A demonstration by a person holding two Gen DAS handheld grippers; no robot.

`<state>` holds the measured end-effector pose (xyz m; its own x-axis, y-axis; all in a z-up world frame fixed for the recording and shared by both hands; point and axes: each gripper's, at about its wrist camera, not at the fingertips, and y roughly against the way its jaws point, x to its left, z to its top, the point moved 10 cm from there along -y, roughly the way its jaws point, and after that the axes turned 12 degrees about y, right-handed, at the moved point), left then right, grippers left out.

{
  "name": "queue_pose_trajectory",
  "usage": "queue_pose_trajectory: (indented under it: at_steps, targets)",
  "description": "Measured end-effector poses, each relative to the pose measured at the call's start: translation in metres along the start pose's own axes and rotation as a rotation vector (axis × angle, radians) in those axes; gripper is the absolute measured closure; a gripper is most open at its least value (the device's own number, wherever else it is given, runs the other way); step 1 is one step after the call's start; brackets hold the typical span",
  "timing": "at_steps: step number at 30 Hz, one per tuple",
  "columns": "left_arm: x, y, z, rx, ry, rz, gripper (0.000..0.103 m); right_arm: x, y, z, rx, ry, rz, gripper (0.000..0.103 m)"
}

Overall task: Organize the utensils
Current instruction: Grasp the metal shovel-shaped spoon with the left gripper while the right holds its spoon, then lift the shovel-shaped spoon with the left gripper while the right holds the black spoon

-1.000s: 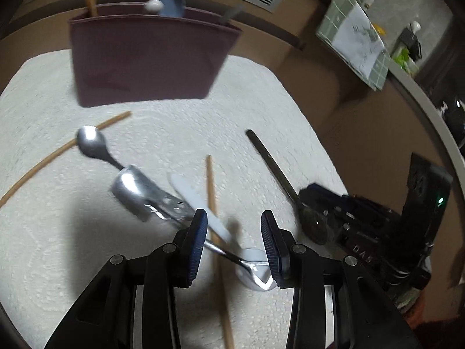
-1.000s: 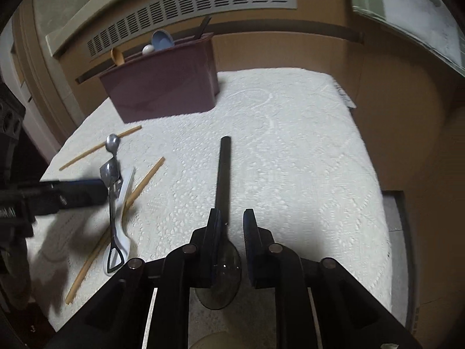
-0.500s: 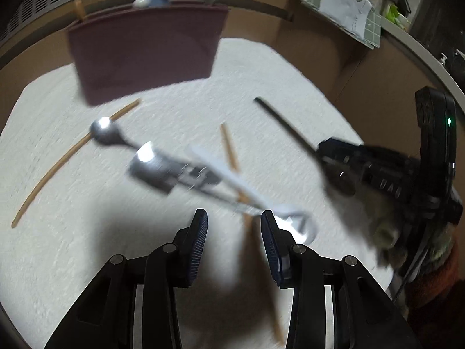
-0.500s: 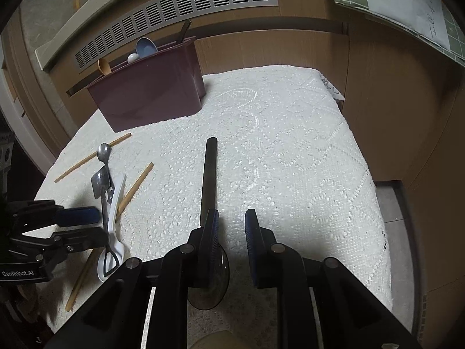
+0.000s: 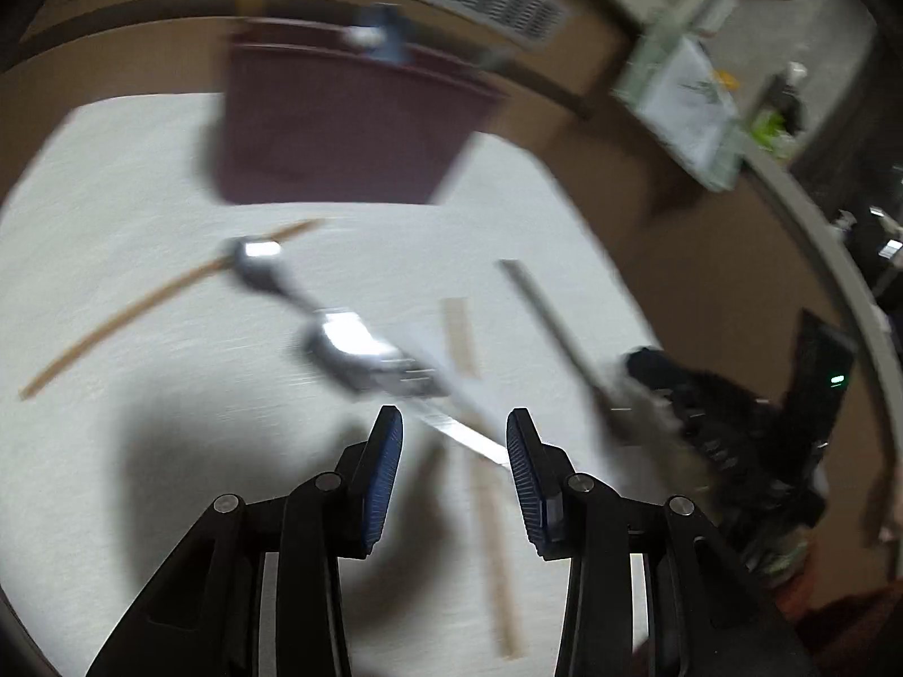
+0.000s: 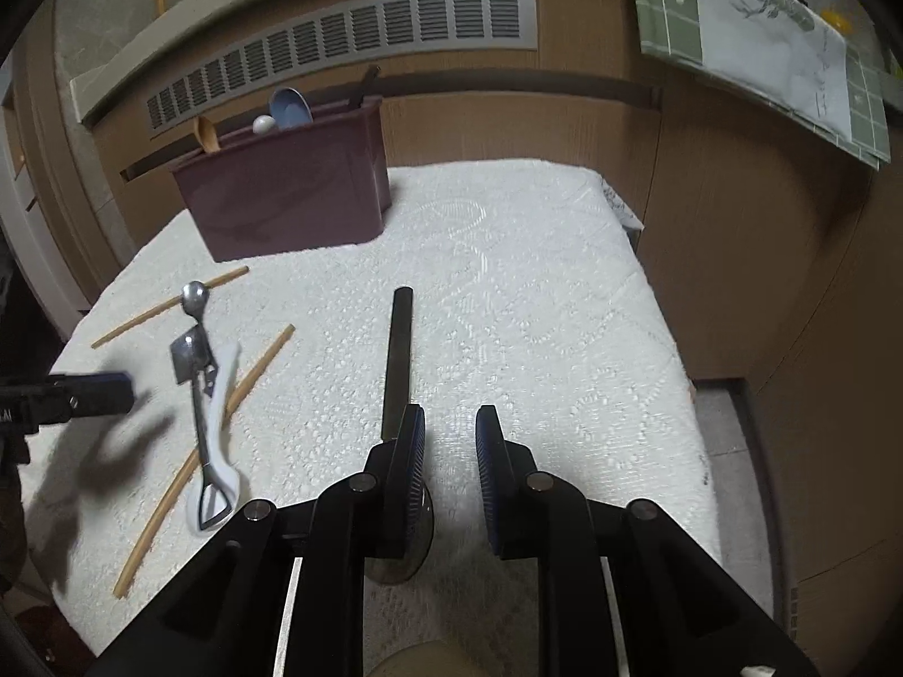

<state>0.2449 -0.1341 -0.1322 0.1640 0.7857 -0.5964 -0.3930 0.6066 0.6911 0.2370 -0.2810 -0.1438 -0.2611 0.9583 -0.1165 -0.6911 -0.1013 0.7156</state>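
A maroon utensil holder [image 6: 288,197] stands at the back of the white cloth, with several utensils in it; it is blurred in the left wrist view [image 5: 338,130]. A black spoon [image 6: 398,361] lies just left of my open right gripper [image 6: 448,437], its bowl under the left finger. Metal spoons [image 6: 194,338], a white spoon [image 6: 217,440] and wooden chopsticks [image 6: 237,395] lie piled at the left. My left gripper [image 5: 454,443] is open above a metal handle [image 5: 463,434] of that pile. It shows in the right wrist view [image 6: 84,395].
The white textured cloth [image 6: 536,310] covers the table, whose edges drop off at right and front. A wooden wall with a grey vent [image 6: 338,45] stands behind. A green checked cloth [image 6: 762,45] hangs at upper right.
My right gripper has opened wider and shifted right, off the black spoon. My left gripper keeps moving over the pile, its view now blurred.
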Motion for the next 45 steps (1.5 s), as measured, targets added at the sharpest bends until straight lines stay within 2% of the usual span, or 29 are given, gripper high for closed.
queue_pose_trajectory:
  at_steps: [2,3,5,8,11,16,18,20,22,25,27,30,35,40,43,45]
  targets:
    - [-0.032,-0.022,-0.003,0.08,0.001,-0.11,0.063,-0.003,0.009,0.0,-0.008,0.012,-0.011,0.086]
    - [-0.04,-0.035,-0.004,0.113,0.0,-0.124,0.063,-0.007,0.013,-0.001,-0.012,0.011,-0.023,0.086]
    - [-0.046,-0.057,-0.005,0.152,-0.018,-0.105,0.063,-0.014,0.018,-0.004,-0.01,0.001,-0.04,0.086]
    - [-0.037,-0.08,-0.015,0.225,-0.019,-0.053,0.064,-0.025,0.019,-0.009,0.002,-0.026,-0.058,0.086]
    - [-0.025,-0.063,-0.023,0.226,-0.022,-0.066,0.064,-0.028,0.021,-0.011,0.006,-0.028,-0.062,0.086]
    - [0.017,-0.011,-0.034,0.178,-0.093,0.029,0.064,-0.016,0.021,-0.003,-0.005,0.0,-0.049,0.086]
    - [0.037,0.013,-0.029,0.12,-0.103,0.1,0.064,-0.009,0.021,0.0,-0.013,0.01,-0.035,0.086]
    - [0.045,0.034,-0.021,0.061,-0.103,0.117,0.064,0.0,0.019,0.003,-0.02,0.022,-0.02,0.085]
    - [0.053,0.052,-0.001,-0.034,-0.066,0.137,0.063,0.007,0.017,0.004,-0.019,0.035,-0.008,0.086]
    - [0.073,0.056,0.029,-0.143,-0.028,0.269,0.063,0.015,0.012,0.003,-0.008,0.054,-0.004,0.085]
    - [0.081,0.043,0.037,-0.13,-0.069,0.317,0.063,0.016,0.01,0.002,-0.002,0.058,-0.005,0.085]
    - [0.081,0.018,0.039,-0.055,-0.174,0.357,0.063,0.015,0.011,0.0,0.002,0.065,-0.017,0.085]
    - [0.072,-0.009,0.039,0.032,-0.257,0.357,0.063,0.01,0.012,-0.003,0.01,0.062,-0.027,0.085]
    - [0.074,-0.013,0.045,0.024,-0.281,0.41,0.063,0.016,0.006,-0.002,0.021,0.075,-0.009,0.085]
    - [0.092,-0.004,0.05,-0.002,-0.247,0.476,0.063,0.023,-0.002,0.004,0.033,0.099,0.029,0.084]
    - [0.104,0.004,0.05,-0.011,-0.21,0.472,0.063,0.027,-0.012,0.013,0.052,0.116,0.063,0.084]
